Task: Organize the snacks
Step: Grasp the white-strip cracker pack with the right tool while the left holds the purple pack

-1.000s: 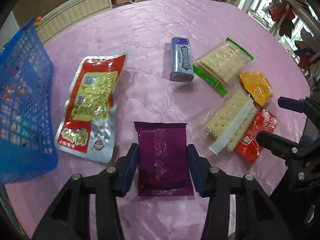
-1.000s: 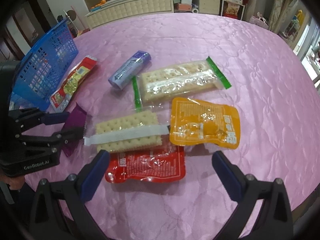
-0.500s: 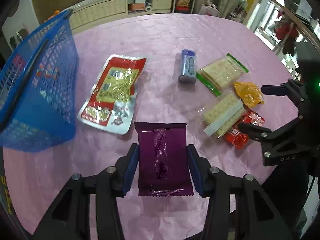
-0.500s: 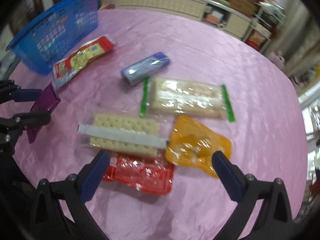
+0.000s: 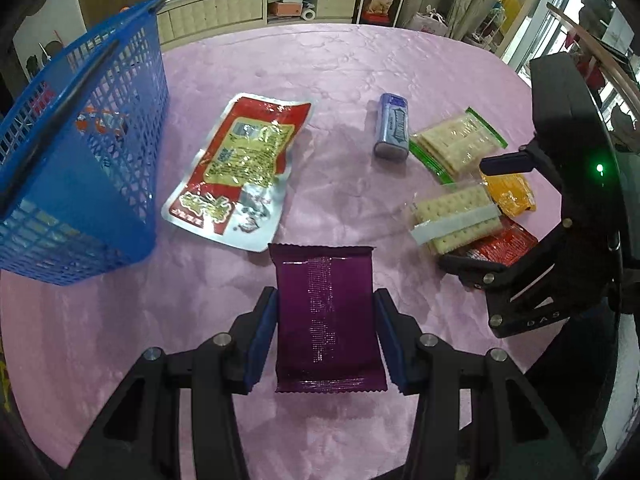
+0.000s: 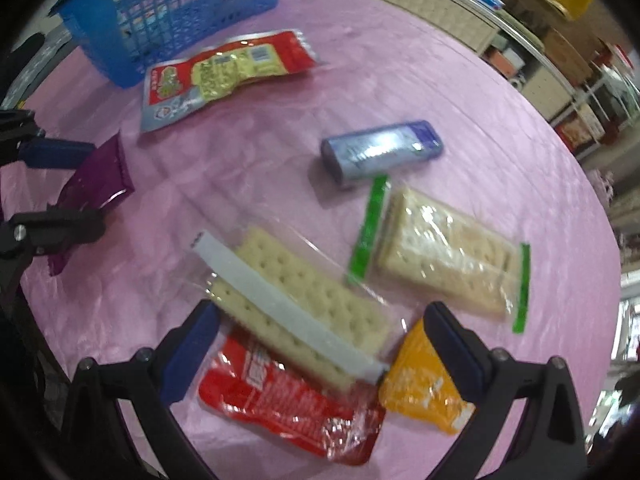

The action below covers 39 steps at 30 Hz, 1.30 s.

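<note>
My left gripper [image 5: 326,296] is shut on a purple snack packet [image 5: 326,312], pads on its two long edges, holding it above the pink tablecloth [image 5: 320,64]. A blue mesh basket [image 5: 80,160] stands to its left, with some packets showing through the mesh. In the right wrist view my right gripper [image 6: 322,312] is open, its fingers straddling a cracker pack with a white strip [image 6: 296,300]. That pack lies partly on a red sachet [image 6: 288,400], beside an orange pouch [image 6: 424,388]. The right gripper [image 5: 484,216] also shows at the right of the left wrist view.
A large red and yellow pouch [image 5: 240,168] lies flat between basket and packet. A blue-grey tin [image 5: 392,132] and a green-edged cracker pack [image 5: 456,144] lie further back on the right. Cabinets and shelves [image 5: 224,12] stand behind the round table.
The left gripper lifted the purple packet and drew back, so more of the basket shows. The right gripper rolled and shifted over the white-strip cracker pack.
</note>
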### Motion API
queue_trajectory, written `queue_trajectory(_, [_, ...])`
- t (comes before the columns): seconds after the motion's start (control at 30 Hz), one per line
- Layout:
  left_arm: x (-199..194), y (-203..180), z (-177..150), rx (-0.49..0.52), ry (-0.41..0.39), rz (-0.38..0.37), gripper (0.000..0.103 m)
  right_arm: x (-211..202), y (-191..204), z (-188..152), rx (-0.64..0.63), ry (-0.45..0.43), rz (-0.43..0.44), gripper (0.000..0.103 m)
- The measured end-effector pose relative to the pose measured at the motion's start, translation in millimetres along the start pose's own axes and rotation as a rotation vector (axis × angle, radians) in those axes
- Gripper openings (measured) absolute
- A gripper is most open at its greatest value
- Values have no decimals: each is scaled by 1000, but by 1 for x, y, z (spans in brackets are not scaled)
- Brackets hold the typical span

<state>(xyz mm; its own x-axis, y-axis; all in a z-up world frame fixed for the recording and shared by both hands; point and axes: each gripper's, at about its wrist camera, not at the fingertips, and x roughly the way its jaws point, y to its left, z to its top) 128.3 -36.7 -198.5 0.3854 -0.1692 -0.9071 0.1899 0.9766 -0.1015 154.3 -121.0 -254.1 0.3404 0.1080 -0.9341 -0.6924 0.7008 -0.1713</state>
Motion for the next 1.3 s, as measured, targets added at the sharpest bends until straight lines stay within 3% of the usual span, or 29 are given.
queue_trajectory(0.17, [-2, 7, 3, -11, -7, -7, 46, 7, -8, 9, -6, 5, 86, 99])
queue_trajectory(0.43, [2, 2, 4, -1, -8, -11, 46, 7, 0, 22, -167, 6, 64, 98])
queue_trajectory(0.63, [8, 1, 7, -8, -7, -8, 46, 10, 2, 27, -178, 8, 95, 97])
queue_trajectory(0.67, [10, 1, 6, -10, -4, -8, 46, 10, 2, 27, -174, 5, 102, 95])
queue_trajectory(0.77, [14, 2, 6, -18, -1, -8, 46, 5, -8, 20, -141, 3, 182, 72])
queue_trajectory(0.8, [14, 3, 6, -22, -1, -9, 46, 5, -6, 17, -145, -4, 177, 70])
queue_trajectory(1.07, [2, 7, 4, -26, -30, 0, 46, -8, 8, 2, -118, -39, 154, 60])
queue_trajectory(1.3, [-21, 8, -1, -31, -70, 12, 46, -35, 13, -7, -70, -89, 122, 59])
